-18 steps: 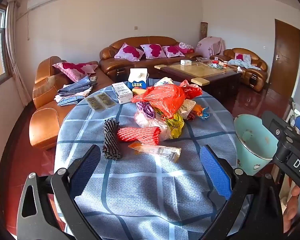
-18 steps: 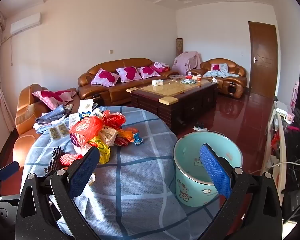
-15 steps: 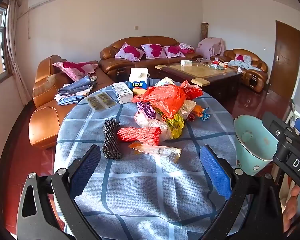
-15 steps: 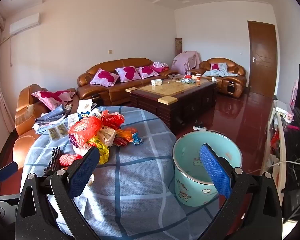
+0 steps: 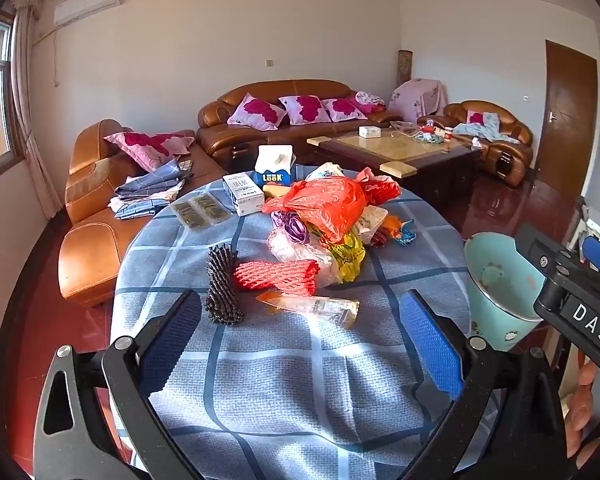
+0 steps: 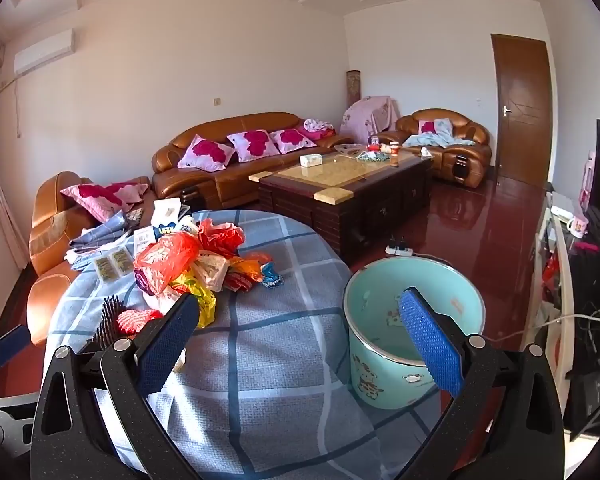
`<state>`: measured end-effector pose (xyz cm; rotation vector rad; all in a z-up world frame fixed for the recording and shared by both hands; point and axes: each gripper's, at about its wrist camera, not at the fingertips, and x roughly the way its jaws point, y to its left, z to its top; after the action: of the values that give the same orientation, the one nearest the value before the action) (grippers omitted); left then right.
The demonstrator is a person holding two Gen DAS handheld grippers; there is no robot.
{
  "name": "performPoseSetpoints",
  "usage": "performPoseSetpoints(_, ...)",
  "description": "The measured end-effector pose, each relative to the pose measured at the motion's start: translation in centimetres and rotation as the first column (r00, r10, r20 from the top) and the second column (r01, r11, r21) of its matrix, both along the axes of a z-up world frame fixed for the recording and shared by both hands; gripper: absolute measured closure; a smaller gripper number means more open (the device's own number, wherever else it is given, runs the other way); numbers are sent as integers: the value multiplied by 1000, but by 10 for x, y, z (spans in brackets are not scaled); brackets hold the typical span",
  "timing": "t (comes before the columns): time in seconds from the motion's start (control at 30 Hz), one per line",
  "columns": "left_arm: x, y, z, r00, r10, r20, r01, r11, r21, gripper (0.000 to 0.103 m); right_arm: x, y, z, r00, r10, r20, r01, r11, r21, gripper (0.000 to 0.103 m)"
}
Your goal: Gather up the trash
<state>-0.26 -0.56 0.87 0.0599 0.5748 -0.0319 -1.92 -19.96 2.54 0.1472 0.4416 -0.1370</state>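
Orange plastic bag (image 5: 328,204) tops the trash heap mid-table on the checked cloth (image 5: 284,380). Both the left gripper (image 5: 300,344) and right gripper (image 6: 298,340) gape wide, empty. Only the right view shows the whole teal bin (image 6: 412,340) beside the table; the left alone shows a clear wrapper (image 5: 312,306).

Two hand-held black grippers with blue pads

Left gripper (image 5: 300,344) and right gripper (image 6: 298,340) share speckled black frames, silver screws and textured blue fingers (image 6: 430,344); from the left view, the right gripper's side carries white letters "DAS".
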Motion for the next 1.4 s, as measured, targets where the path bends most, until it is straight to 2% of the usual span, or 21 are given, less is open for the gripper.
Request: performPoseSetpoints(1.4,-9,4,8,1000,-3,22,3,1000,-6,6,2,-4,-7,1000,-12,-27,12,1000,5,5)
